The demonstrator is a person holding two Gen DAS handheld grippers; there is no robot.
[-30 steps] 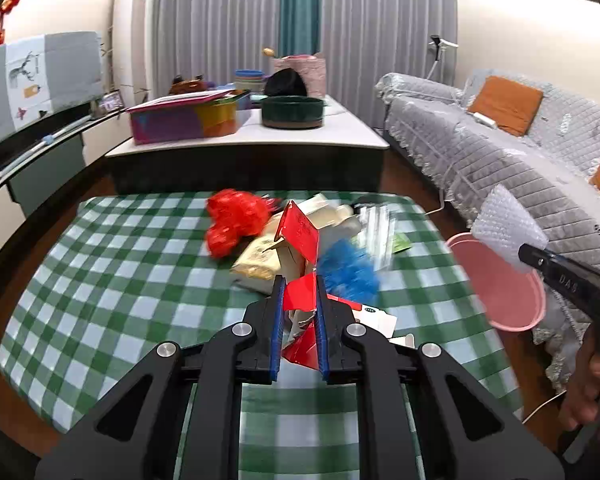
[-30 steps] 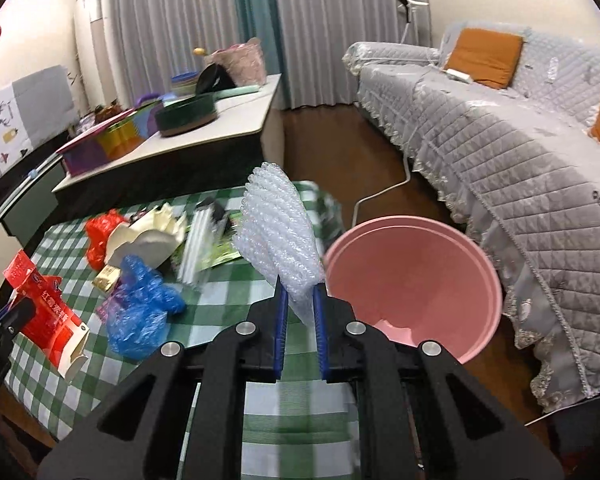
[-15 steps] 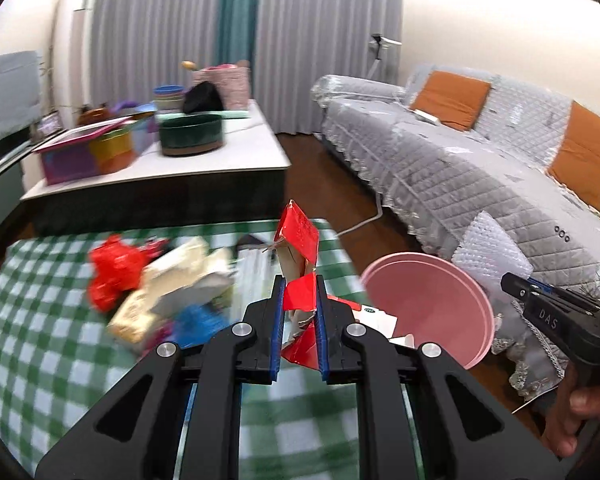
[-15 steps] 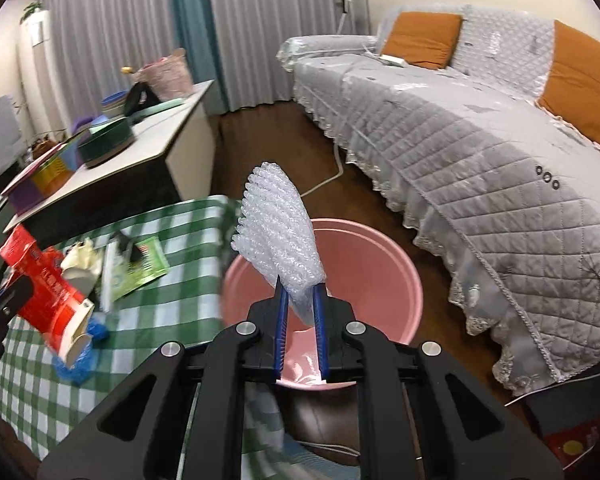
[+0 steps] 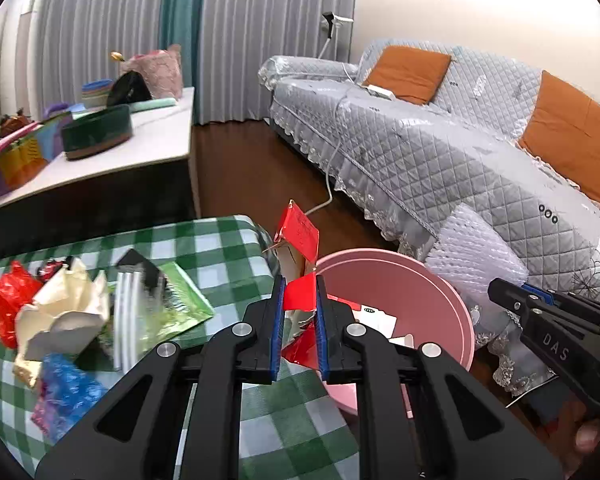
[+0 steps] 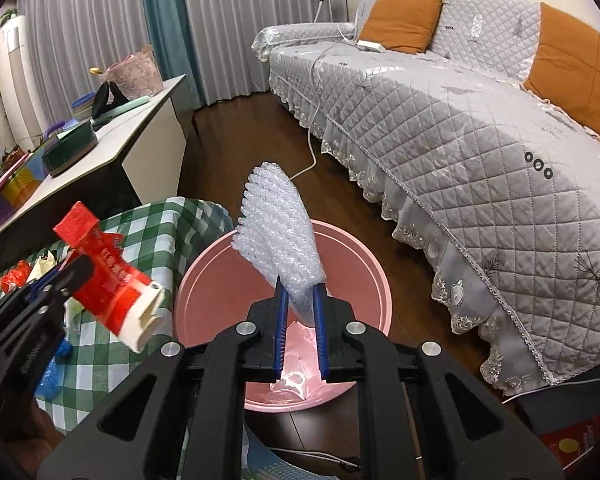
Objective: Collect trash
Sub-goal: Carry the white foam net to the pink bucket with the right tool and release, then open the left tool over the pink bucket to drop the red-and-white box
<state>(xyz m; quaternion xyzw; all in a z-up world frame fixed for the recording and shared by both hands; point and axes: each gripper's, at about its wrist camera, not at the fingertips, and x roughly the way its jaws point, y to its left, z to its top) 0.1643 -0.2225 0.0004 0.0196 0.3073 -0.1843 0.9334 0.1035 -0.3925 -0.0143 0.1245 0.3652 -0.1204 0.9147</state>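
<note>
My left gripper [image 5: 298, 300] is shut on a red carton [image 5: 298, 240], held at the table's right edge beside the pink bucket [image 5: 432, 288]. The carton also shows in the right wrist view [image 6: 111, 276], left of the bucket [image 6: 364, 264]. My right gripper [image 6: 298, 304] is shut on a wad of clear bubble wrap [image 6: 279, 224], held over the bucket; the wrap shows in the left wrist view [image 5: 472, 248] beyond the bucket's right rim. Trash remains on the green checked table [image 5: 227, 240]: a red bag [image 5: 3, 300], a cream wrapper [image 5: 63, 304], a green packet [image 5: 175, 296], a blue bag [image 5: 65, 388].
A grey quilted sofa [image 6: 480, 128] with orange cushions runs along the right. A white low table [image 5: 111, 148] with bowls and boxes stands behind the checked table. A white cable [image 6: 314, 148] lies on the dark wood floor.
Both grippers have swung right from over the table toward the pink bucket, carrying the red carton and the bubble wrap. The bubble wrap now hangs over the bucket.
</note>
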